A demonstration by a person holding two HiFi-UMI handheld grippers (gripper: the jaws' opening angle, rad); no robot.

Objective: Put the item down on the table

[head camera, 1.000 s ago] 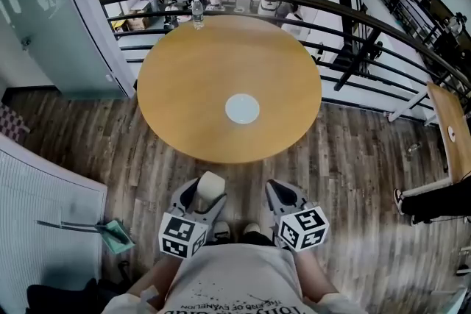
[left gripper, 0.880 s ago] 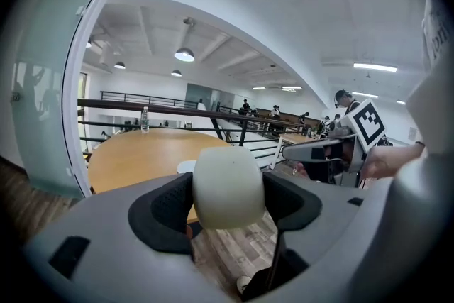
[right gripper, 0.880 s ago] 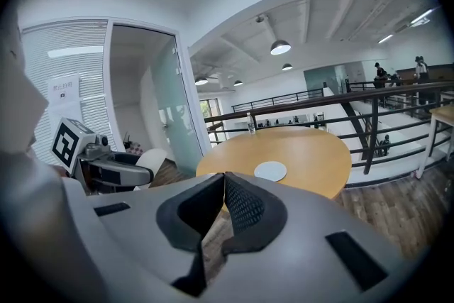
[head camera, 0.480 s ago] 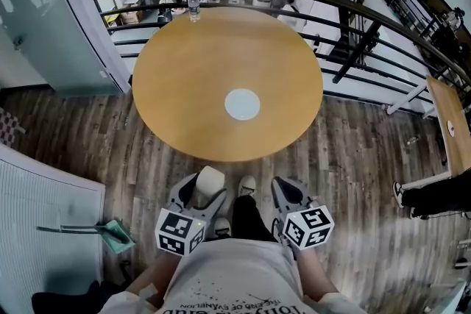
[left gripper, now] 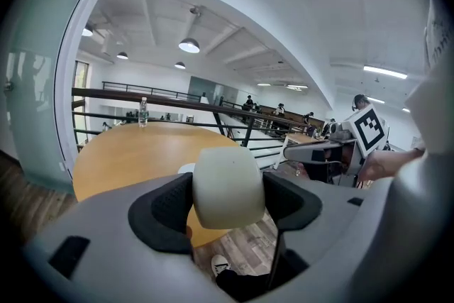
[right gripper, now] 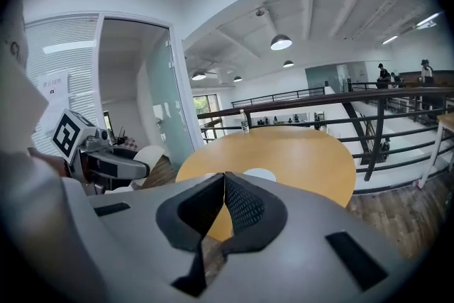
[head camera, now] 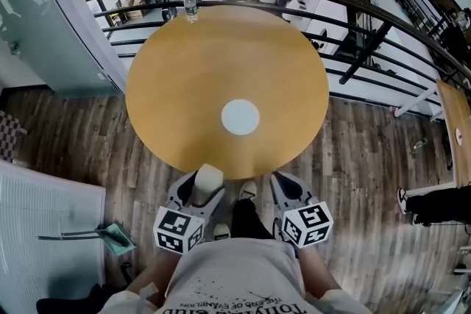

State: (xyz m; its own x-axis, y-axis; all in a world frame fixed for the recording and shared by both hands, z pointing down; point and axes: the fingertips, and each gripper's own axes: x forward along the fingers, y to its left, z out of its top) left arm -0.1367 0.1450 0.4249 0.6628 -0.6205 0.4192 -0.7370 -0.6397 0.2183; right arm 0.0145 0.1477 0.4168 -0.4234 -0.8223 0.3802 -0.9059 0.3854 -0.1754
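Hidden or unclear:
- The item (left gripper: 228,186) is only partly seen. The left gripper's (head camera: 199,191) dark pads cover both its flanks, and its underside drops behind the grey gripper body in the left gripper view.
- What kind of thing it is cannot be told.
- The head view shows only its pale top end, right at the near rim of the round wooden bench (head camera: 221,55). Whether it hangs over the top or just short of it is unclear.
- The person's forearms are cut off at the near frame edge.

Item:
- Off-white and matt, with a smooth rounded shoulder. It is wider than the gap it fills.
- There is one tiny dark speck on its face.
- It is held in the air, clear of the bench top.

Grippers:
- The left gripper pinches the item between both pads.
- The right gripper (right gripper: 224,206) has its pads pressed together with nothing between them. It sits just right of the left one, near the bench's near edge.

Bench:
- A white disc (head camera: 241,117) lies at the centre.
- A water bottle (head camera: 190,5) stands upright at the far left rim, by the railing (head camera: 353,7).
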